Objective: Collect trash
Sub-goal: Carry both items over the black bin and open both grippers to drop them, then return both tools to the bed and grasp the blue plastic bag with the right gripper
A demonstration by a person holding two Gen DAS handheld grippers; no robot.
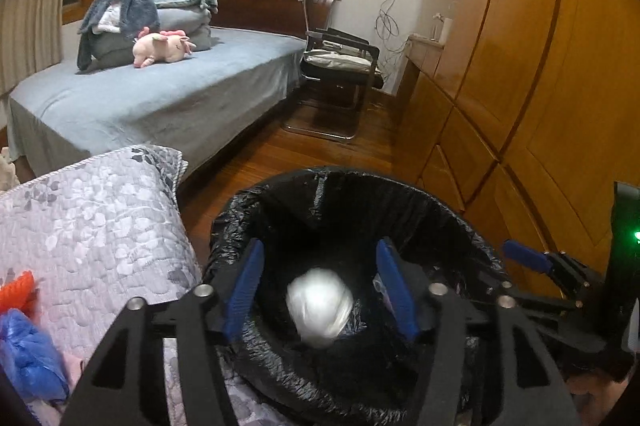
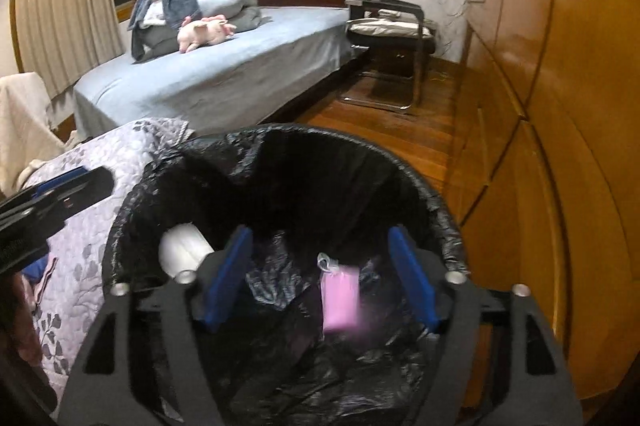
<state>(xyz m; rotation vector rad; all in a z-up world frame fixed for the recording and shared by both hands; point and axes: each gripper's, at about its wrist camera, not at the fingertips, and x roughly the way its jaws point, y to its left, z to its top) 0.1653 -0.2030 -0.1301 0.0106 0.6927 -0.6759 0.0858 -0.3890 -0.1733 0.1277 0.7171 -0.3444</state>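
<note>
A bin with a black liner stands below both grippers. My left gripper hangs open over its mouth. A blurred white crumpled wad sits between the blue pads without touching either. In the right wrist view the same bin fills the foreground and my right gripper is open above it. A blurred pink packet is in the gap, clear of both pads. The white wad shows at the bin's left side. Each gripper appears in the other's view: right gripper, left gripper.
A quilted grey floral cover lies just left of the bin, with a blue plastic bag and an orange item on it. Beyond are a bed, a black chair and wooden wardrobe doors close on the right.
</note>
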